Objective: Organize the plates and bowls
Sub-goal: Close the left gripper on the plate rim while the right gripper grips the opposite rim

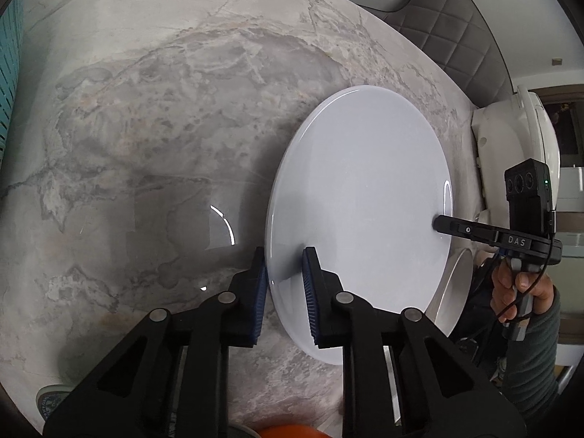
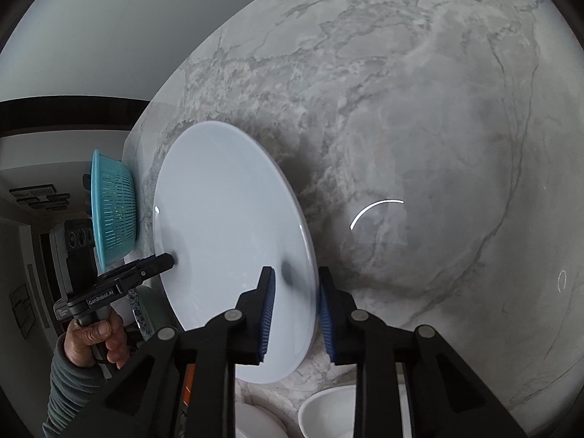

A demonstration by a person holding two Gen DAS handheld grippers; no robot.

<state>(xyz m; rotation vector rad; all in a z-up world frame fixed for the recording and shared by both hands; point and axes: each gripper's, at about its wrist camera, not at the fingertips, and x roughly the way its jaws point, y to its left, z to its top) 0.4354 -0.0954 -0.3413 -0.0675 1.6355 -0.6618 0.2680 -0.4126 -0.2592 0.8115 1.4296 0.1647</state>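
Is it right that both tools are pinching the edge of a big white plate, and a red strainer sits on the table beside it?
Nearly. The left tool and right tool do pinch the white plate at opposite edges, but the strainer on the table is teal blue, not red. The right wrist view shows it.

"DAS" on right gripper [image 1: 436, 223]; "GenRobot.AI" on left gripper [image 2: 171, 261].

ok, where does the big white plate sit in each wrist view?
Left wrist: white plate right of centre, its left rim between the left claw pads; the right claw reaches its far edge.
Right wrist: plate left of centre, its right rim between the right claw pads; the left claw at its left edge.
Shared landmark: marble tabletop.
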